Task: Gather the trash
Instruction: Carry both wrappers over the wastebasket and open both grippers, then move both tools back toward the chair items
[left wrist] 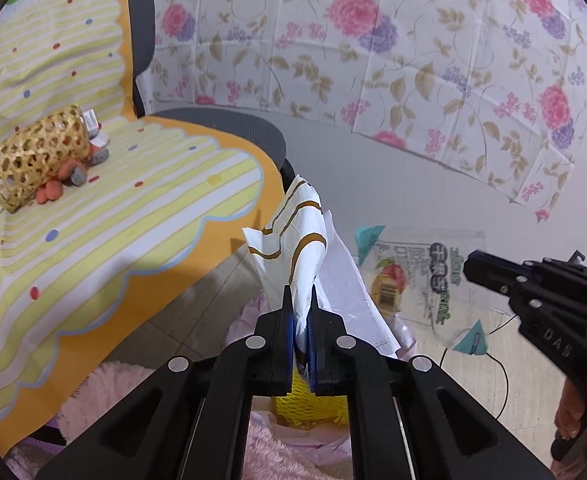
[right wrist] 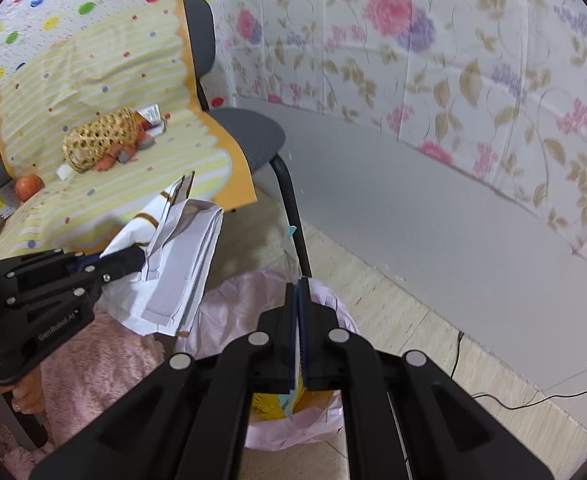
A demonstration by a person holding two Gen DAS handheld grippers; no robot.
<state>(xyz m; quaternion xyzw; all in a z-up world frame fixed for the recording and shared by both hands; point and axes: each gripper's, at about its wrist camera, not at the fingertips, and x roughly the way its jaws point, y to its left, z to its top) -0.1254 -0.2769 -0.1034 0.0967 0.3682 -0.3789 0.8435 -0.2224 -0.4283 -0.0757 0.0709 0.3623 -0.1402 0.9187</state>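
Observation:
My left gripper is shut on a white paper bag with brown stripes, which sticks up from between the blue pads. The right wrist view shows that gripper and the crumpled bag at the left. My right gripper is shut on a clear plastic wrapper, seen edge-on with a teal corner. From the left wrist view the wrapper hangs flat from the right gripper, with fruit print and a barcode. Below both grippers stands a bin with a pink liner, something yellow inside.
A grey chair draped in a yellow striped cloth holds a tipped wicker basket with small items spilling out, and an orange fruit. A pink fluffy rug lies left of the bin. A black cable runs along the floral wall.

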